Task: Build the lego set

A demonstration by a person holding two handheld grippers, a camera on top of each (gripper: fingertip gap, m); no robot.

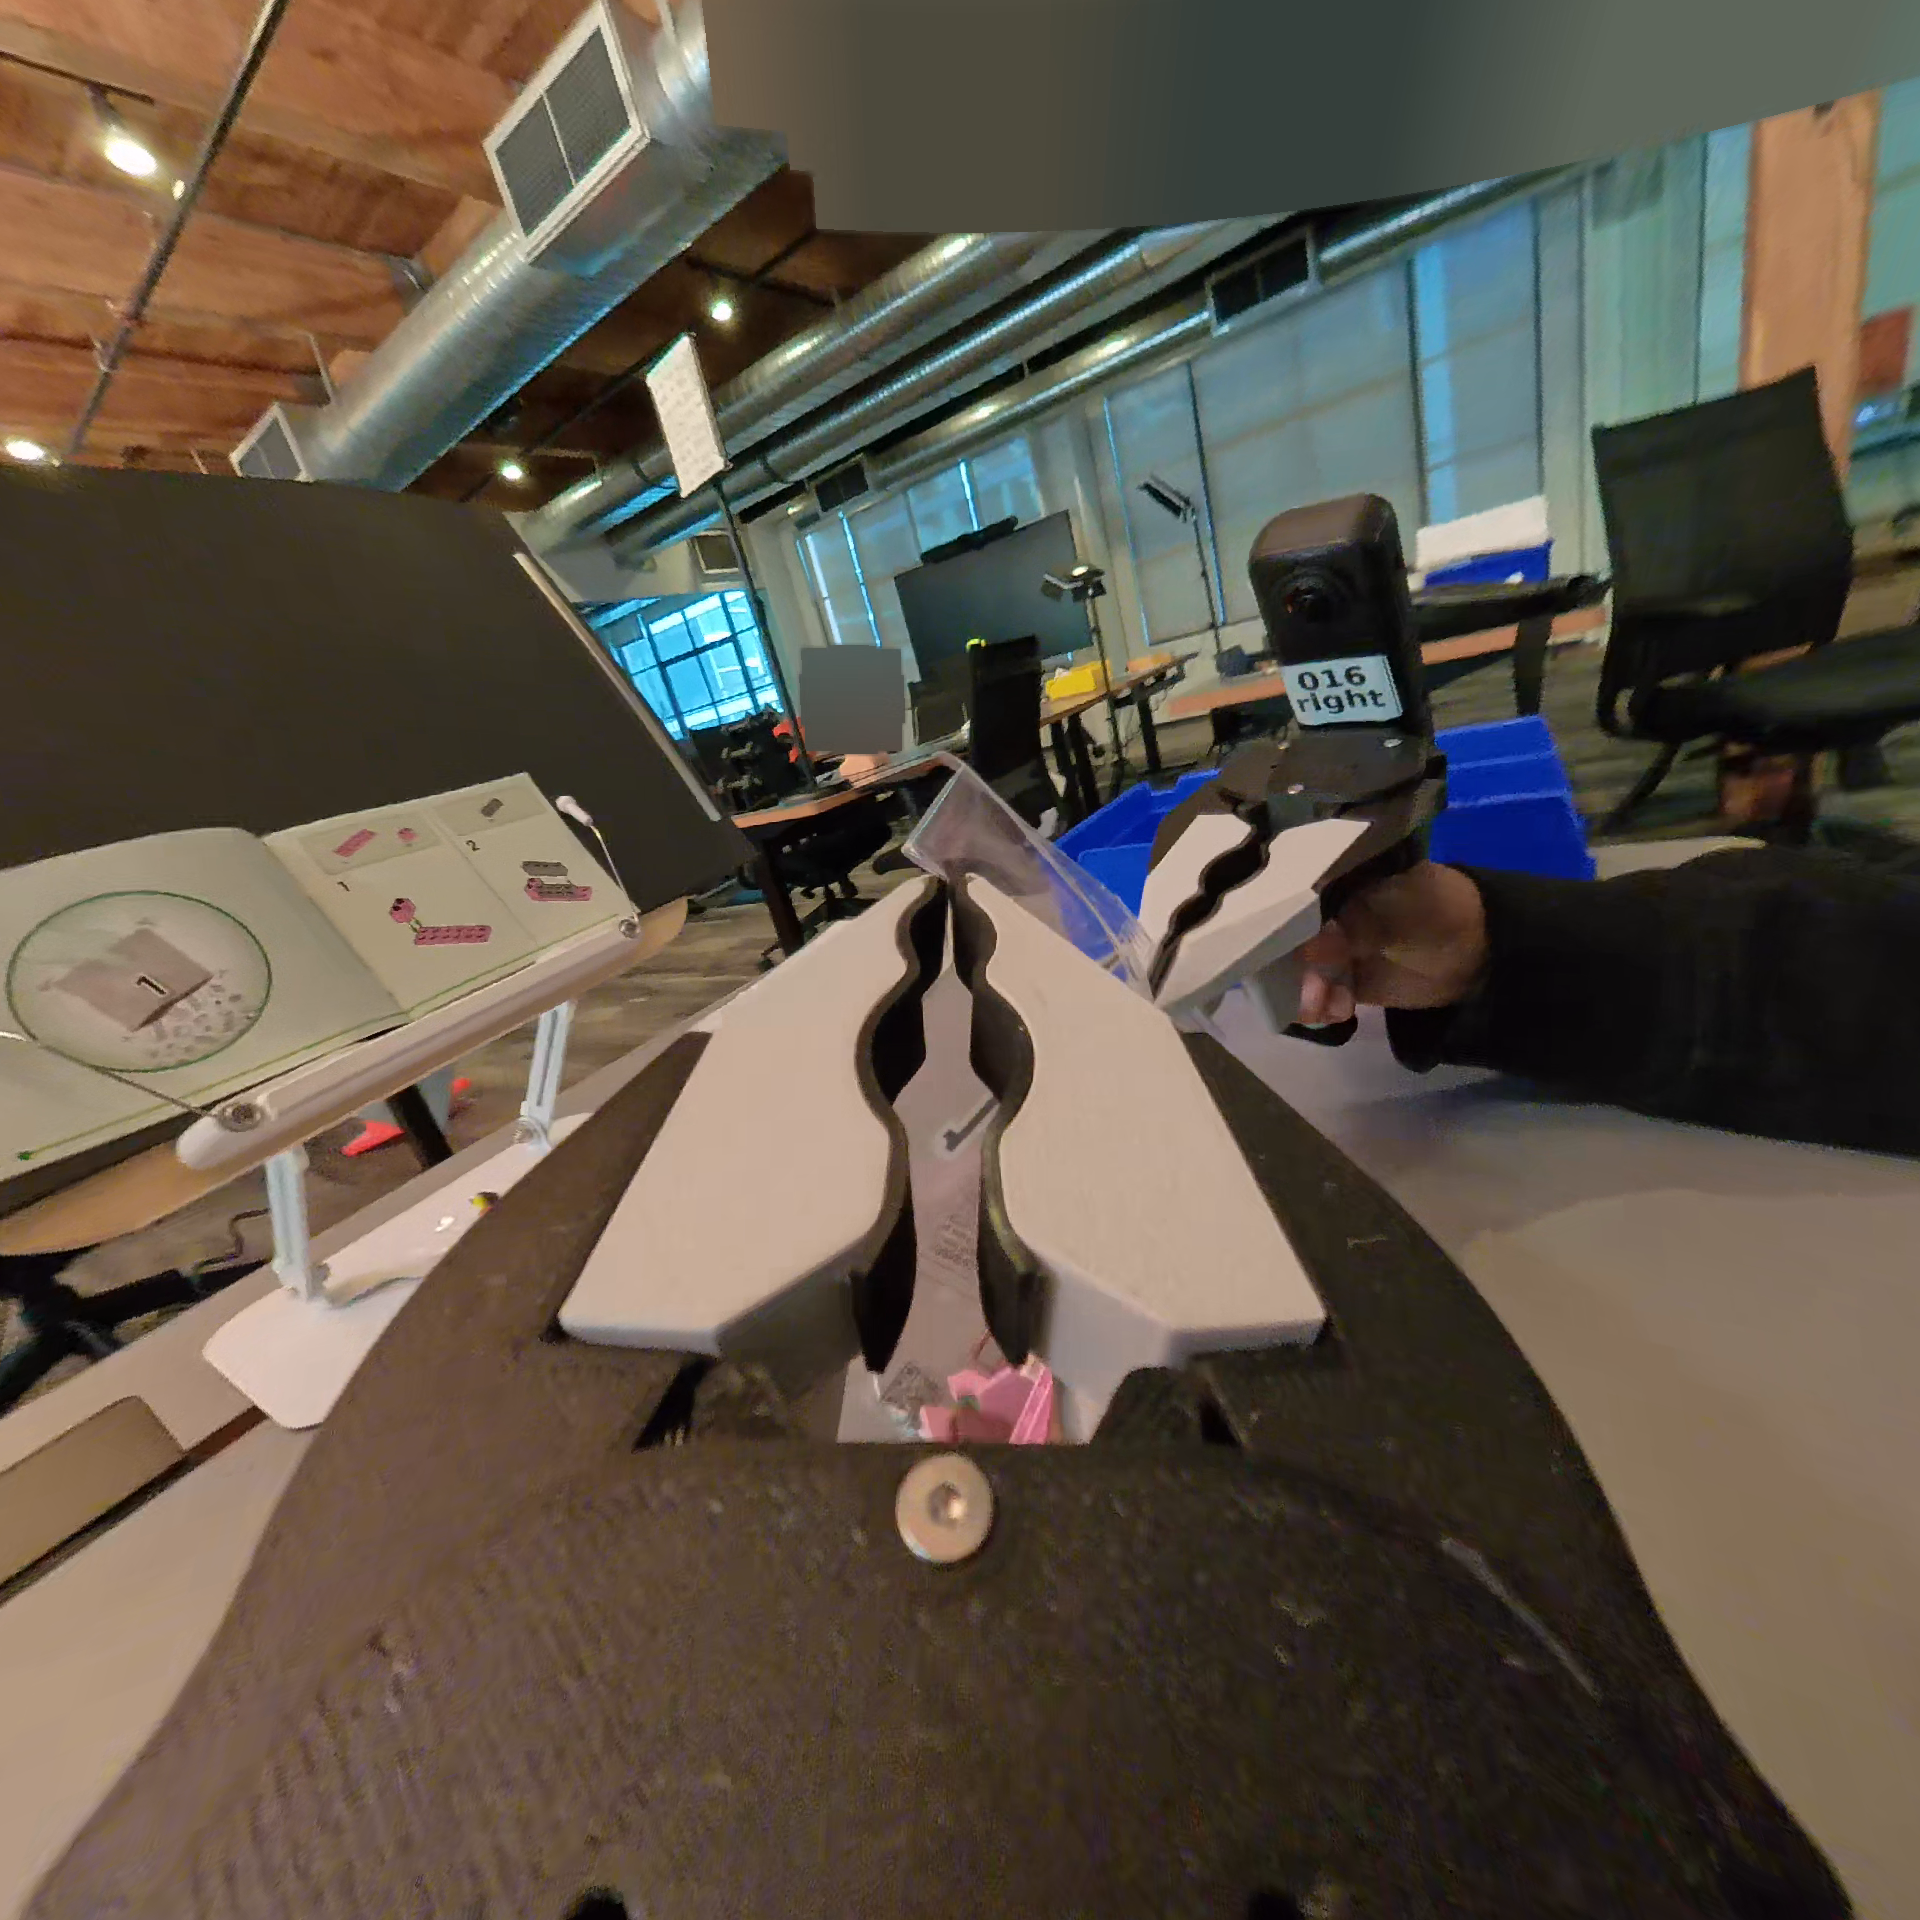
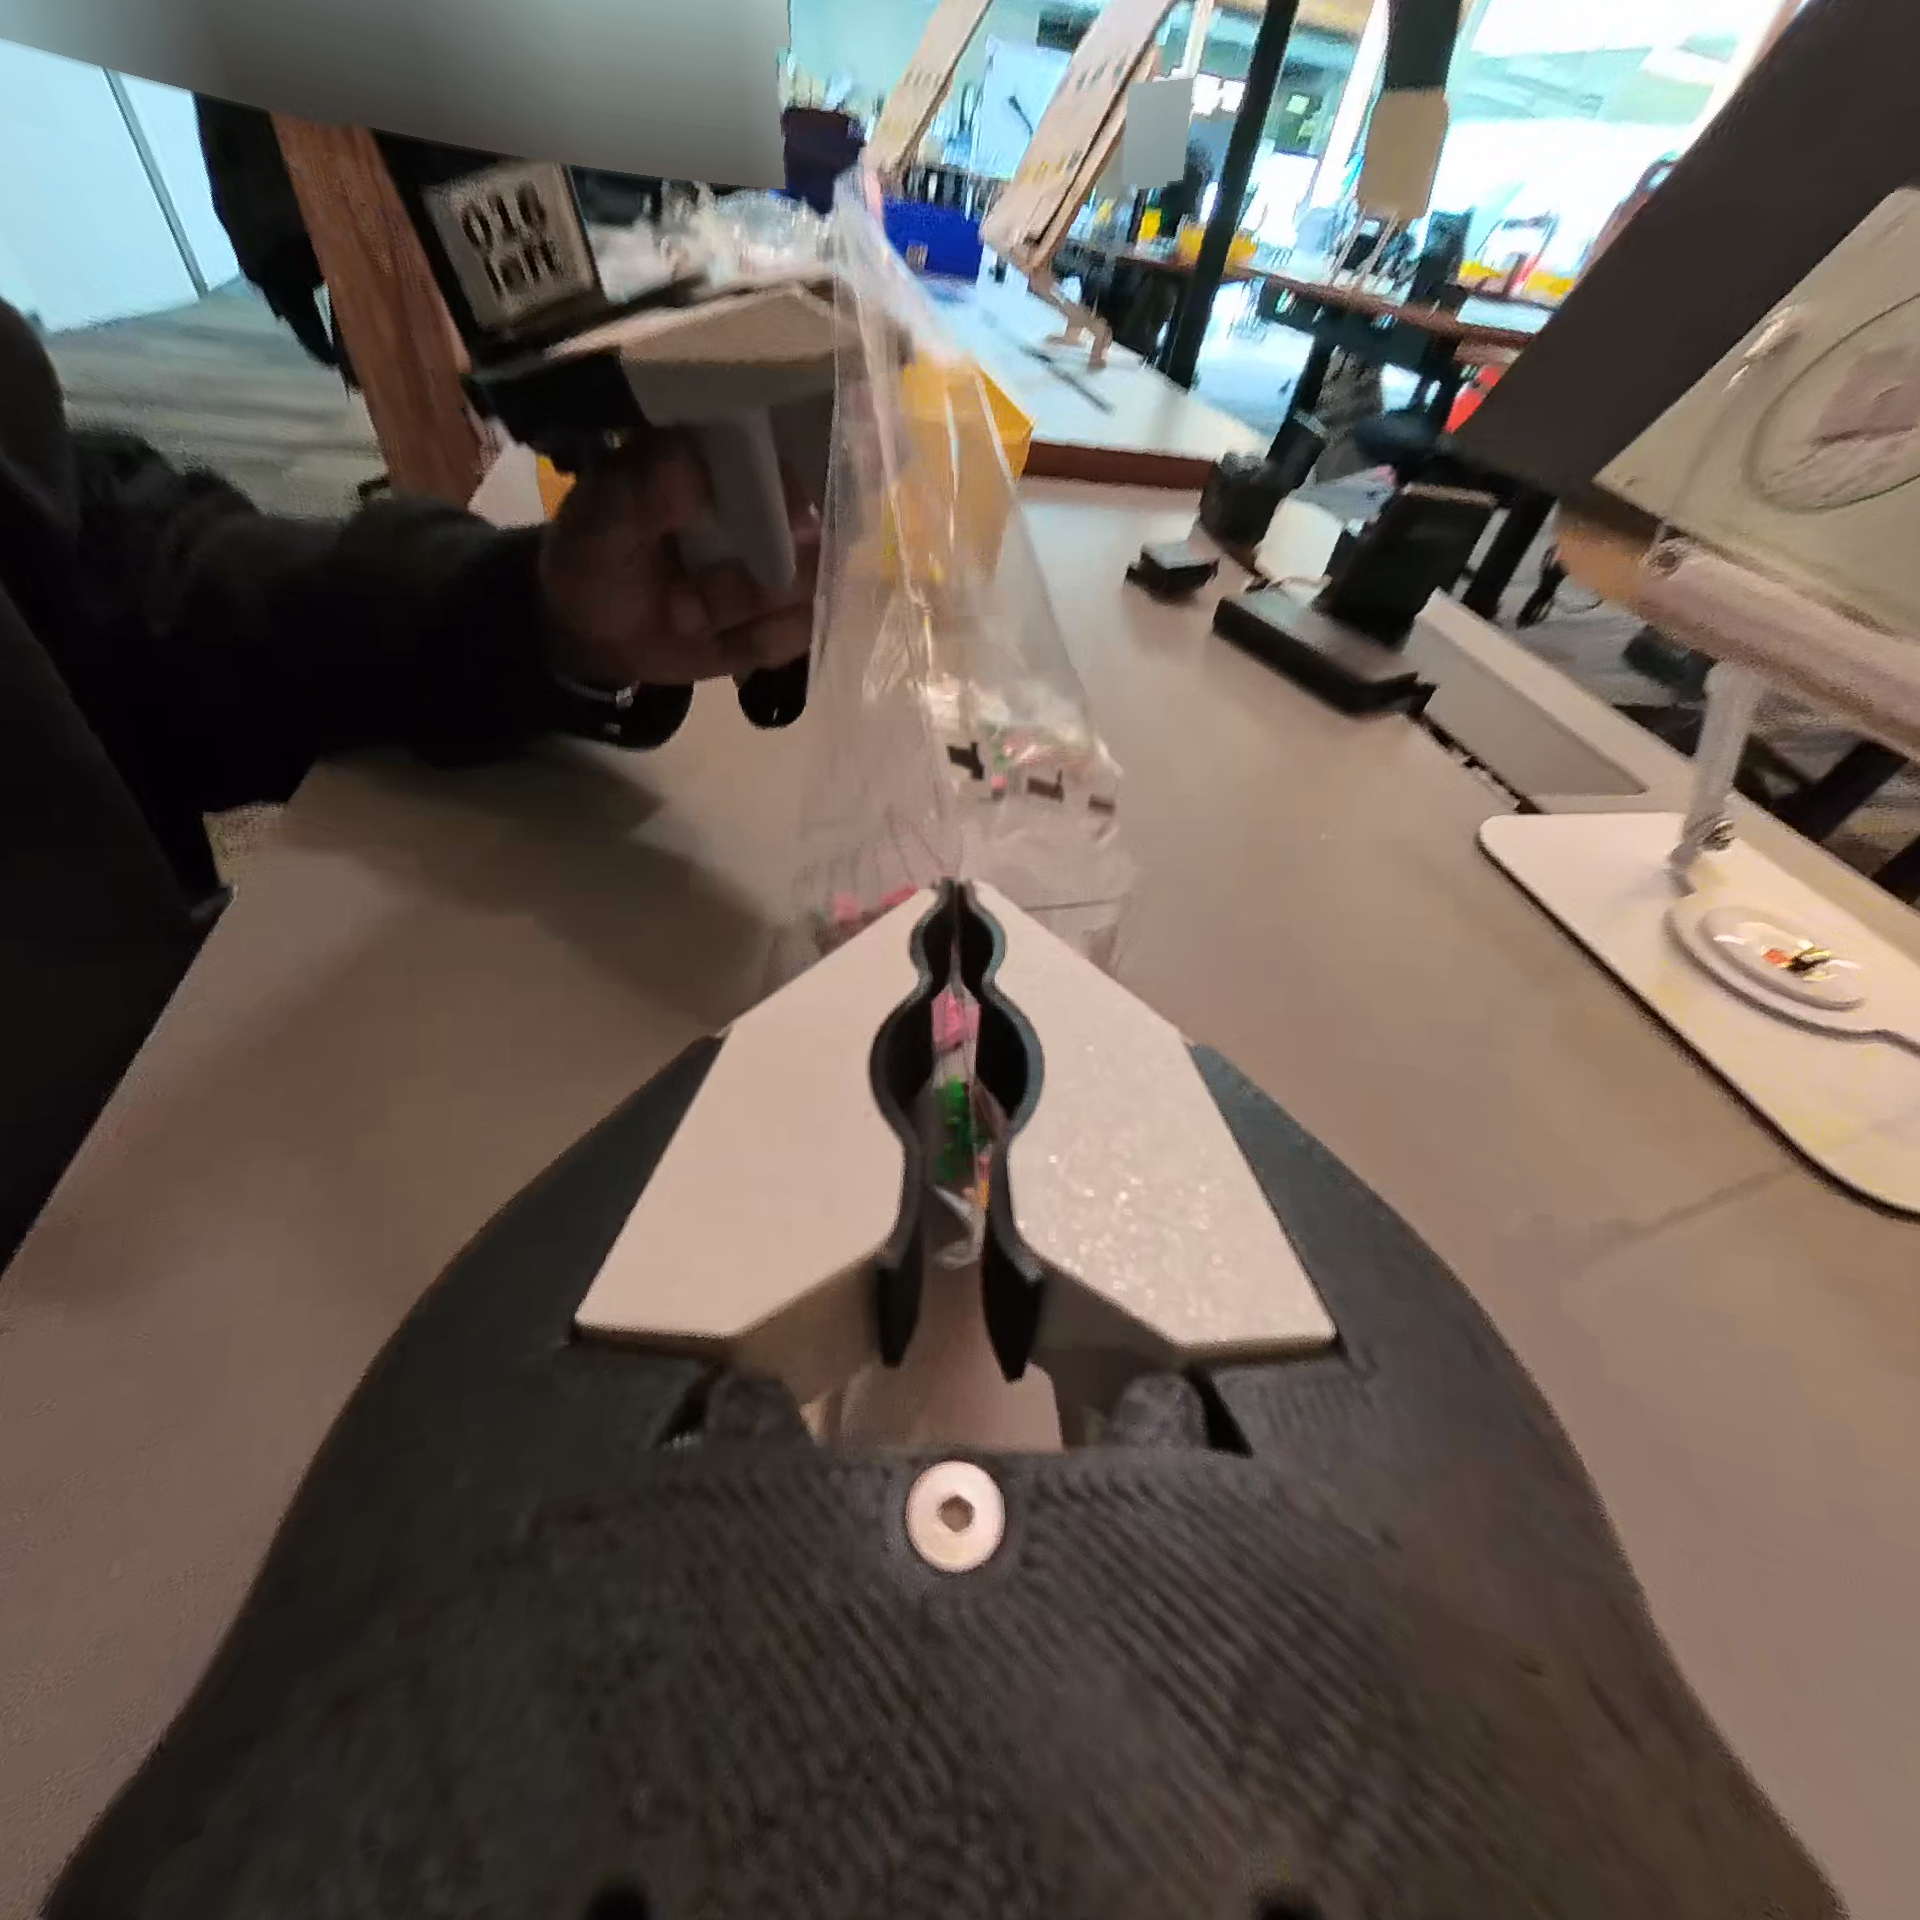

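Observation:
A clear plastic bag [image 2: 935, 623] of small lego pieces [image 2: 997, 748], pink, green, black and white, hangs above the grey table [image 2: 1299, 987], stretched between both grippers. My left gripper [image 1: 951, 885] is shut on the bag's upper edge [image 1: 1023, 862]; pink pieces show through below its fingers. My right gripper [image 2: 953, 888] is shut on the bag's film lower down, with pink and green pieces visible between its fingers. In the left wrist view the right gripper [image 1: 1155, 971] pinches the far end of the bag's edge. In the right wrist view the left gripper [image 2: 821, 322] is up and to the left.
An open instruction booklet [image 1: 312, 935] rests on a white stand [image 2: 1704, 790] whose base plate [image 2: 1621, 935] lies on the table at the right. A black board [image 1: 260, 644] stands behind it. Blue bins [image 1: 1507, 790] sit beyond the right gripper. A person's sleeved arm [image 1: 1662, 997] reaches over the table. Left tips to right tips: about 10 cm.

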